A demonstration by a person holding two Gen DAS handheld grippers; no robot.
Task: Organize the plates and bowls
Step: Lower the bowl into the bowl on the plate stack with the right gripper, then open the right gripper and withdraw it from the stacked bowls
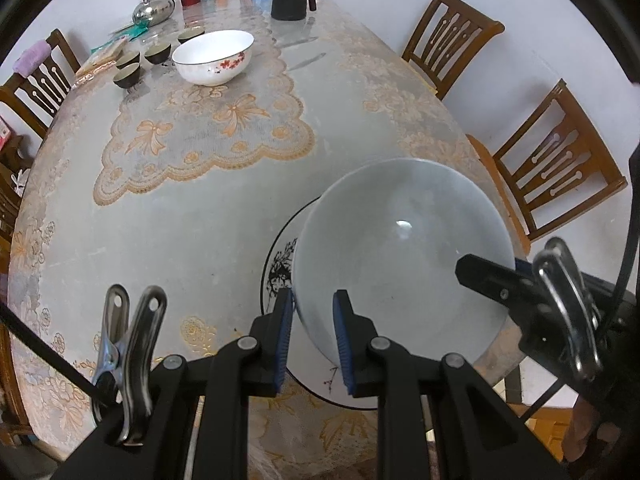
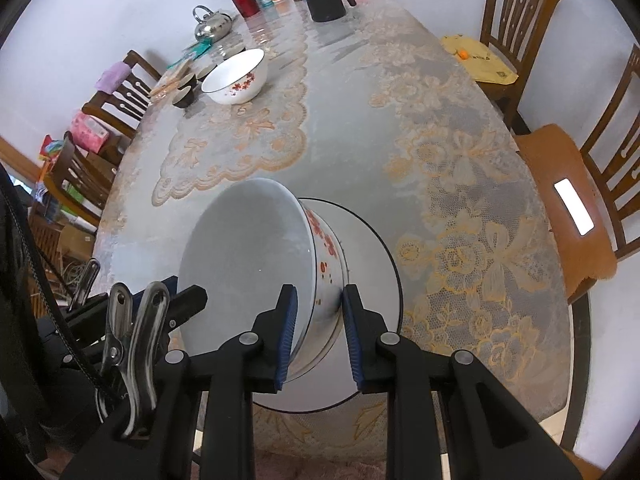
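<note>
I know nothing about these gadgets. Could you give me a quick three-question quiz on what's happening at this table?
1. True or false: only one hand-held gripper clamps the near bowl.
2. What is beneath the near bowl? A) a plate B) a kettle C) a cushion
3. Fill in: the far bowl has ___ flowers on its side.

Key: 1 false, the left hand-held gripper and the right hand-held gripper both clamp its rim. 2 A. 3 red.
</note>
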